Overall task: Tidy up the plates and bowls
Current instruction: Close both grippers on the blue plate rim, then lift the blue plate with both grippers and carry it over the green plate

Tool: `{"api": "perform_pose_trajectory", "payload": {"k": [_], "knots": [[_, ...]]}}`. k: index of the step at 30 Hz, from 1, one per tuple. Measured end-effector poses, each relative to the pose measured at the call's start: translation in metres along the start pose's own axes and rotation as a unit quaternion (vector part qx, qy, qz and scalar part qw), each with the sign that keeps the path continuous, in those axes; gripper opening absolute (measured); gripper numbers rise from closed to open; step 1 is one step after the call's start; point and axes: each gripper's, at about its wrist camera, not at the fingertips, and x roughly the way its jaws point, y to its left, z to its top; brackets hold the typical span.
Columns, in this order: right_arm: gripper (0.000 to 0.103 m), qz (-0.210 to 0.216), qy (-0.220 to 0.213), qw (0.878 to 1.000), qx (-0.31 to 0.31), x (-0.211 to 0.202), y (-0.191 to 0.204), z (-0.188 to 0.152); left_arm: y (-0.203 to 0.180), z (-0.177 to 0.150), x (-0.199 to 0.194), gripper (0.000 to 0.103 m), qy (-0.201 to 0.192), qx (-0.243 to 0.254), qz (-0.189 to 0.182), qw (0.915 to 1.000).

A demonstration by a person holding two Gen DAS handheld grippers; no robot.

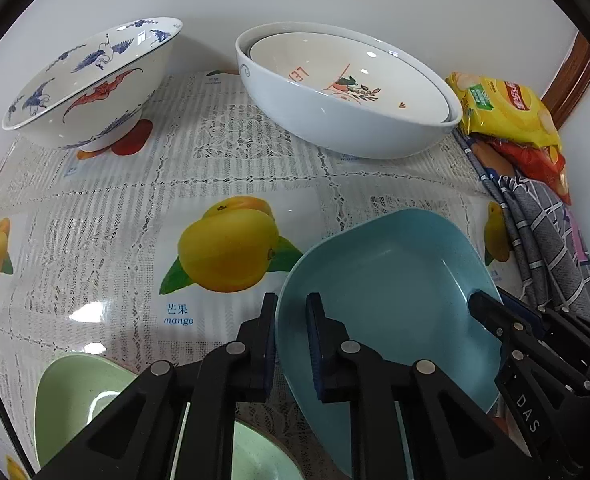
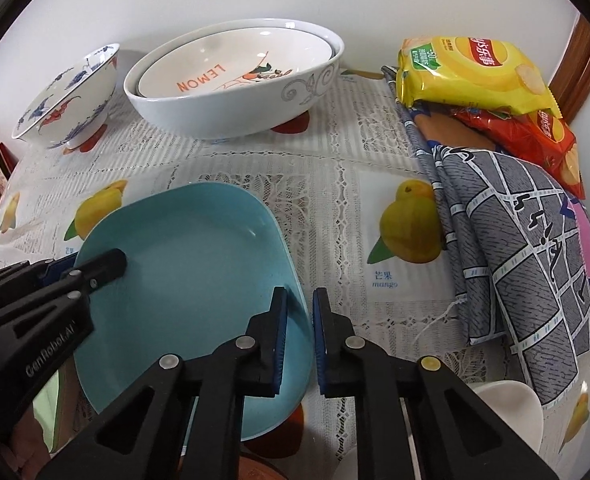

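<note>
A blue rounded-square plate (image 1: 395,272) (image 2: 187,240) lies low over the fruit-print tablecloth between both grippers. My left gripper (image 1: 293,320) is shut on the plate's left rim, one finger inside and one outside; the right wrist view shows it at the plate's left edge (image 2: 95,268). My right gripper (image 2: 300,320) is shut on the right rim the same way, and it appears at the lower right of the left wrist view (image 1: 491,308). At the back stand a blue-and-white crane bowl (image 1: 91,80) (image 2: 67,96) and a large white bowl (image 1: 335,128) (image 2: 235,116) with a "LEMON" dish (image 2: 235,68) nested inside.
A pale green dish (image 1: 75,392) sits near the front left. A white dish (image 2: 507,412) is at the front right. Yellow and red chip bags (image 2: 467,72) and a folded grey cloth (image 2: 515,240) fill the right side. A white wall runs behind the table.
</note>
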Motion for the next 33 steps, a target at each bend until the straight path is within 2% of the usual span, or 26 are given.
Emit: {"api": "perform_pose_trajectory", "payload": {"k": [9,18,33], "knots": [[0.011,0.028,-0.037,0.999,0.025,-0.027,-0.004,0.001,0.003,0.001,-0.032,0.012,-0.027,-0.004,-0.007,0.9996],[0.011,0.039,-0.07,0.996,0.026,-0.076,0.005,-0.01,0.012,-0.014,-0.079,0.012,-0.049,-0.009,-0.007,0.9987],[0.011,0.062,-0.089,0.994,0.024,-0.136,0.037,-0.069,0.037,-0.077,-0.145,0.012,-0.065,-0.026,0.003,0.9975]]}}
